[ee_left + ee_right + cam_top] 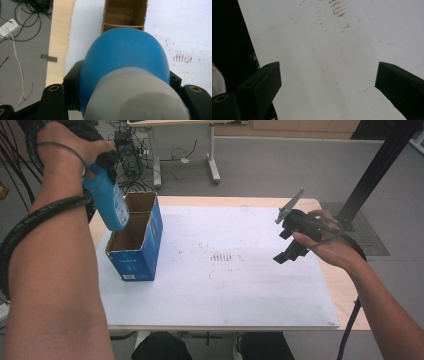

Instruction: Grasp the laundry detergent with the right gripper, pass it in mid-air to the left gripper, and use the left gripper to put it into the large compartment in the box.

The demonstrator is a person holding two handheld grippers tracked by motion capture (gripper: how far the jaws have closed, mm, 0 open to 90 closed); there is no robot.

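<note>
My left gripper is shut on a blue bottle with a white label, held tilted with its base down over the open blue cardboard box at the table's left. In the left gripper view the blue bottle bulges between the black jaws, its grey-white cap end nearest the camera, and the brown inside of the box lies just beyond. My right gripper hovers open above the right side of the white board. In the right gripper view that gripper has its jaws wide apart with nothing between them.
A white board with faint brown marks covers most of the wooden table. Cables and a power strip lie on the floor behind the table, near a desk leg. A black post stands at the right.
</note>
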